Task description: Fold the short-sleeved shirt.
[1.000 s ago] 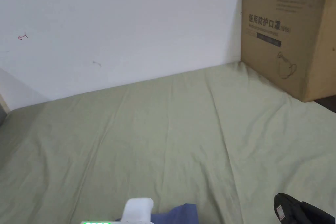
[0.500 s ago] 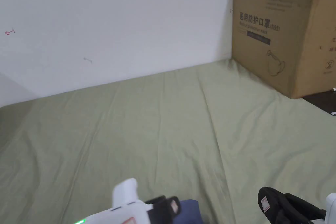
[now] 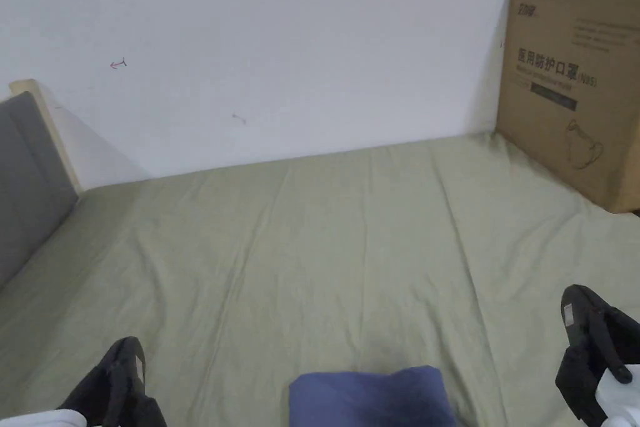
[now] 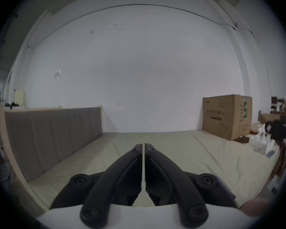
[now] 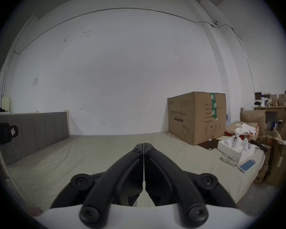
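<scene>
The blue shirt (image 3: pixel 372 396) lies on the green sheet (image 3: pixel 350 241), between my two grippers and low in the head view, well away from the cardboard box (image 3: pixel 572 87). My left gripper (image 4: pixel 143 148) and right gripper (image 5: pixel 143 147) both have their jaws together, holding nothing (neither touches the shirt). I judge both about equally near it; its long axis I cannot tell.

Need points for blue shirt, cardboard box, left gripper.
blue shirt (image 3: pixel 372 397), head view: middle of the folded blue cloth at the bottom edge.
cardboard box (image 3: pixel 565 90), head view: its printed front face.
left gripper (image 4: pixel 143 147), left gripper view: where the tips of its two closed jaws meet.
</scene>
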A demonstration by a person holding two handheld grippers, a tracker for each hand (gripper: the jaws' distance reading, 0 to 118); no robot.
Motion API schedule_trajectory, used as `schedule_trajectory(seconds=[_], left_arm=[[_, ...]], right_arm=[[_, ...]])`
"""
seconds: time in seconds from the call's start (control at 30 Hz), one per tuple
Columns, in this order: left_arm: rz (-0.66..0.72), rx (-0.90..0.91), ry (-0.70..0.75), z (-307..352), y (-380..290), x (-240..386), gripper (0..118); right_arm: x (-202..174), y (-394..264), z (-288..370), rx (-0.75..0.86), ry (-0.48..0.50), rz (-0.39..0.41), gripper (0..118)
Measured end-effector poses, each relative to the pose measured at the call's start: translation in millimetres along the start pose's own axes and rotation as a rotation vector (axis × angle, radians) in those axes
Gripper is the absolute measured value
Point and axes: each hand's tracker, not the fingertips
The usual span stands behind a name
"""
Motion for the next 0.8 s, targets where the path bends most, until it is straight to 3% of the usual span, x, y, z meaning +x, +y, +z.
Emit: schedule_trajectory(seconds=[0.13, 0.37, 0.47, 0.57, 0.63, 0.7, 0.8], left_arm=[[-0.086, 0.015, -0.021, 9, -12, 11, 3], [-0.031, -0.004, -0.023, 2, -5, 10, 3], [0.005, -0.037, -0.077, -1, -1, -3, 3], [0.019, -0.157, -0.139, -16, -1, -18, 3], [0.039, -0.256, -0.185, -32, -5, -29, 3], [0.101, -0.338, -0.257, -49, -12, -39, 3], [0.284, -0.529, -0.432, -92, -31, -56, 3]], right_arm=[[1, -7, 7, -0.045, -0.015, -0.038, 0], [3, -2, 5, -0.039, -0.02, 0.004, 0], [1, 0, -10, -0.125, 0.075, 0.027, 0], [-10, -6, -50, -0.337, 0.277, 0.063, 0], [-17, -26, -95, -0.636, 0.484, 0.005, 0], [-21, -56, -135, -0.903, 0.578, -0.074, 0], [-15, -111, -178, -1.177, 0.627, -0.203, 0]])
